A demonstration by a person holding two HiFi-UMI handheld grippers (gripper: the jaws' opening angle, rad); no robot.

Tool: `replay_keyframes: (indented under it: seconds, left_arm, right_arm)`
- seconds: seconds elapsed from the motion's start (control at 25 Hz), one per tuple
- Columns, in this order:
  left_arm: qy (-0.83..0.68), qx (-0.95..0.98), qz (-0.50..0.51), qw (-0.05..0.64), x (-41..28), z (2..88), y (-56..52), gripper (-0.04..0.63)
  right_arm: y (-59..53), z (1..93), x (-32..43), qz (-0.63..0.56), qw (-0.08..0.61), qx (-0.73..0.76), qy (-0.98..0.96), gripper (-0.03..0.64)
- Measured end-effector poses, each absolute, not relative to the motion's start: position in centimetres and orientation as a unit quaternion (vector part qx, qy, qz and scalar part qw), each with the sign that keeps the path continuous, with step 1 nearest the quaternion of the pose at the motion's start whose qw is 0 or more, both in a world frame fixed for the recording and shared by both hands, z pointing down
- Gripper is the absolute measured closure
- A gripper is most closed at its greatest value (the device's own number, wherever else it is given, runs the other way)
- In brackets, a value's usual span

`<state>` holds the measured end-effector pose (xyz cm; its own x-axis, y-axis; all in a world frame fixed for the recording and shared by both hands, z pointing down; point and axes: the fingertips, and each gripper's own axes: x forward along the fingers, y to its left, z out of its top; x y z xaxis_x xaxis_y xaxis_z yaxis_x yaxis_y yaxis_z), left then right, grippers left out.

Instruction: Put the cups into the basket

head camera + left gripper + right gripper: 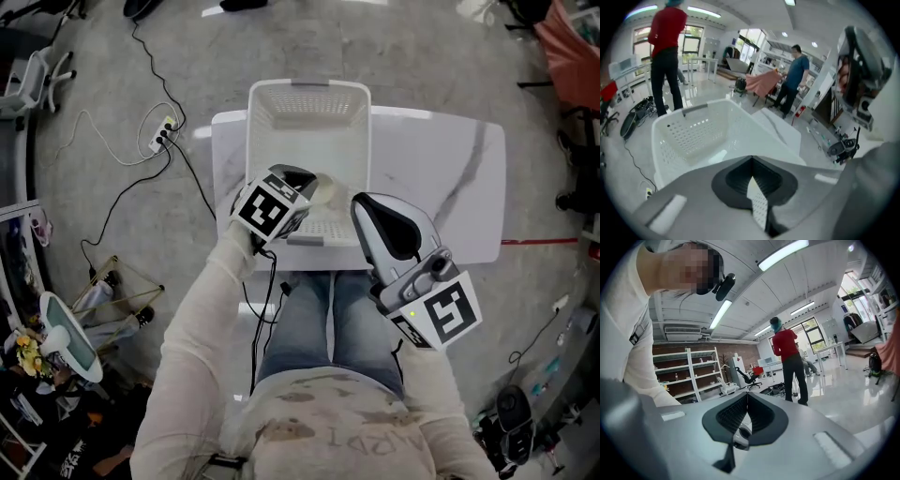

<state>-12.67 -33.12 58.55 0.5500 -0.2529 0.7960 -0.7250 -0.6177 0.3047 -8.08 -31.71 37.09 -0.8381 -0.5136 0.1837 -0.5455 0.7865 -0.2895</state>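
A white perforated basket (309, 103) stands on the white table (441, 169), and I see no cups in it or anywhere else. In the left gripper view the basket (689, 133) looks empty. My left gripper (317, 192) hovers over the basket's near rim, jaws shut with nothing between them (751, 158). My right gripper (364, 208) is held above the table's front edge, just right of the basket. Its jaws (747, 393) are shut and empty and point out into the room.
A power strip with cables (161, 136) lies on the floor left of the table. A person in red (665, 51) stands beyond the basket, and another in blue (794, 75) is further right. Shelving (689, 376) lines the far wall.
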Motion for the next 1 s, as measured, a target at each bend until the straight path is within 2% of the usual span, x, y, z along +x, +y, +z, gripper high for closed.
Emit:
replay_keyframes:
  seconds: [0.2,0.52,0.72,1.0]
  left_arm:
    - [-0.377,0.845,0.231,0.301,-13.0,46.8,-32.4,0.594]
    - [-0.441,0.87,0.106,0.194,-13.6,31.4,-29.0,0.595]
    - [-0.464,0.872,0.064,0.14,-13.2,26.1,-26.2,0.595]
    - [-0.482,0.868,0.032,0.114,-12.8,22.8,-23.2,0.595]
  right_arm:
    - [-30.6,33.6,-8.7,0.148,0.036,0.257,-0.954,0.591]
    - [-27.3,29.6,-9.0,0.131,0.039,0.221,-0.966,0.591]
    - [-26.0,26.5,-9.2,0.116,0.026,0.198,-0.973,0.591]
    - [-24.6,22.8,-9.4,0.117,0.0,0.183,-0.976,0.592]
